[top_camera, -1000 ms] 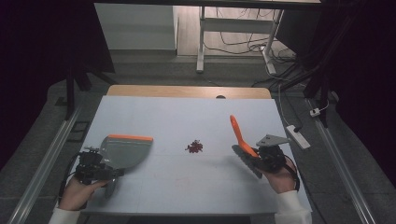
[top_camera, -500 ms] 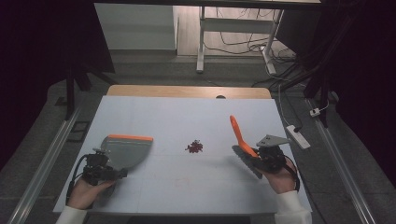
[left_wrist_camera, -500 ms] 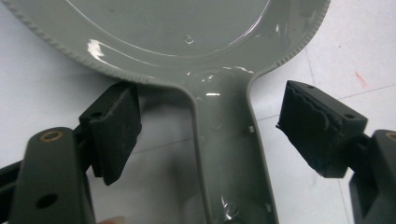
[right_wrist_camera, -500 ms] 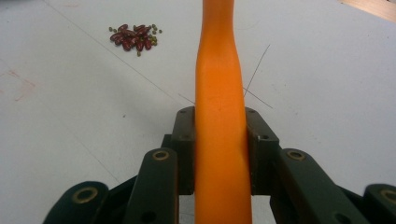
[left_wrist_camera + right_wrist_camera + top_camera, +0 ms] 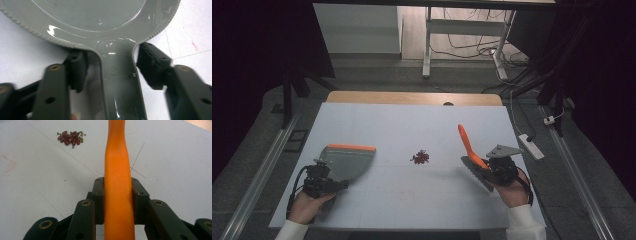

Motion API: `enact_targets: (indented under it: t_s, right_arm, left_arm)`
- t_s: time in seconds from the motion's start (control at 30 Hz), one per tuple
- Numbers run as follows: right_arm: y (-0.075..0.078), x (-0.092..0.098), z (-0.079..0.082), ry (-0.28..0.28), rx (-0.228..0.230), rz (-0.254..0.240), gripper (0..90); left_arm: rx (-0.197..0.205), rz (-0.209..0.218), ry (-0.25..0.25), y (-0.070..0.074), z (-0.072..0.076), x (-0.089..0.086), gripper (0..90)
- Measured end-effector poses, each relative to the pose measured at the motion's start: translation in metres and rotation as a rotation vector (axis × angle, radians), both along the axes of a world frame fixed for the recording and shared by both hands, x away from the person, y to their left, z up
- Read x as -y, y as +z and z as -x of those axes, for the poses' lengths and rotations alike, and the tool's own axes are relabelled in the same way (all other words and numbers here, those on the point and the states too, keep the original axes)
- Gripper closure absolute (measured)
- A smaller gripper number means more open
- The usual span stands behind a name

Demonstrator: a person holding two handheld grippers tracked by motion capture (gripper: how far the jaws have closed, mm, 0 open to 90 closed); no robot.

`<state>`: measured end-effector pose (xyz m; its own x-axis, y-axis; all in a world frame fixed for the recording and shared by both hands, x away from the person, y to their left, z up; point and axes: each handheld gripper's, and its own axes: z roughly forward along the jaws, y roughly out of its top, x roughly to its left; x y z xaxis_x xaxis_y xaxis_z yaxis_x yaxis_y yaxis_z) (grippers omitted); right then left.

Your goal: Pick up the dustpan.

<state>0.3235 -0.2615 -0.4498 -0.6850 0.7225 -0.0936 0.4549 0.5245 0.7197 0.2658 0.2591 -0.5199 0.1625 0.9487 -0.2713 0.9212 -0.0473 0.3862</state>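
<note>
Overhead first: white matte table [image 5: 412, 125] with a grey dustpan [image 5: 347, 161] lying flat at the person's left, orange strip along its far lip; left gripper [image 5: 323, 176] sits at its handle end. Small heap of dark red beans [image 5: 420, 157] lies mid-table, well apart from both tools. Right gripper [image 5: 492, 167] holds an orange brush handle [image 5: 467, 142] that slants up and away, with grey bristles by the jaws. Left gripper view: glossy grey plastic pan [image 5: 100, 17], rounded, with a ribbed rim, narrowing into a smooth handle [image 5: 120, 82] that runs between the two black jaws. Jaws have just been closing; the right-hand pad looks against the handle edge, while a gap remains at the left-hand pad, so no firm clamp yet. Right gripper view: smooth, waisted orange handle [image 5: 117, 182] clamped tight between both pads; beans [image 5: 70, 138], oval and shiny with a few small greenish ones, lie on the table at upper left.
</note>
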Motion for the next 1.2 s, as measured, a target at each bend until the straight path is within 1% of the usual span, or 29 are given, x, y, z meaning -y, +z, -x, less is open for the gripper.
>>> enact_targets:
  t_s: [0.03,0.1,0.17,0.2,0.23,0.33,0.43,0.53,0.7,0.77,0.93,1.03,1.1,1.17,1.2]
  right_arm:
    - [0.000,0.000,0.000,0.000,0.003,0.003,69.9]
    - [0.000,0.000,0.001,0.001,0.004,0.005,69.9]
    - [0.001,0.001,0.001,0.003,0.005,0.003,69.9]
    - [0.001,0.001,0.001,0.003,0.005,0.003,69.9]
    - [0.001,0.001,0.001,0.000,0.001,-0.004,69.9]
    - [0.001,0.001,0.001,0.017,-0.011,-0.030,69.9]
    - [0.002,-0.001,0.002,0.026,-0.006,-0.025,69.9]
    - [0.003,0.000,0.002,0.021,-0.002,-0.027,69.9]
    - [0.004,0.003,0.002,0.014,0.002,-0.037,69.9]
    - [0.004,0.003,0.002,0.014,0.003,-0.038,69.9]
    - [0.004,0.004,0.002,0.009,0.005,-0.038,69.9]
    - [0.004,0.003,0.002,0.011,0.005,-0.039,69.9]
    - [0.005,0.003,0.002,0.013,0.010,-0.039,69.9]
    - [0.004,0.002,0.001,0.012,0.008,-0.038,69.9]
    - [0.004,0.002,0.001,0.012,0.002,-0.045,69.9]
  left_arm:
    - [0.000,-0.001,0.004,0.000,0.000,0.000,53.2]
    - [-0.004,0.005,0.003,0.001,0.000,0.000,54.3]
    - [-0.003,0.006,0.006,0.001,0.000,0.000,57.9]
    - [0.001,0.001,0.012,0.001,0.001,0.000,57.9]
    - [0.003,-0.010,0.024,0.002,0.001,-0.001,61.0]
    - [0.006,-0.004,0.031,0.002,0.001,-0.002,61.4]
    - [0.016,0.002,0.034,0.002,0.001,-0.004,61.5]
    - [0.032,0.015,0.038,0.003,0.002,-0.008,61.7]
    - [0.058,0.019,0.043,0.002,0.002,-0.014,61.7]
    - [0.070,0.032,0.043,0.002,0.002,-0.016,61.7]
    - [0.103,0.063,0.012,0.004,0.004,-0.021,61.7]
    - [0.135,0.079,-0.006,0.005,0.006,-0.022,61.8]
    - [0.163,0.091,-0.026,0.006,0.006,-0.023,61.7]
    - [0.190,0.120,-0.046,0.007,0.007,-0.025,61.7]
    - [0.204,0.136,-0.057,0.008,0.007,-0.026,61.7]
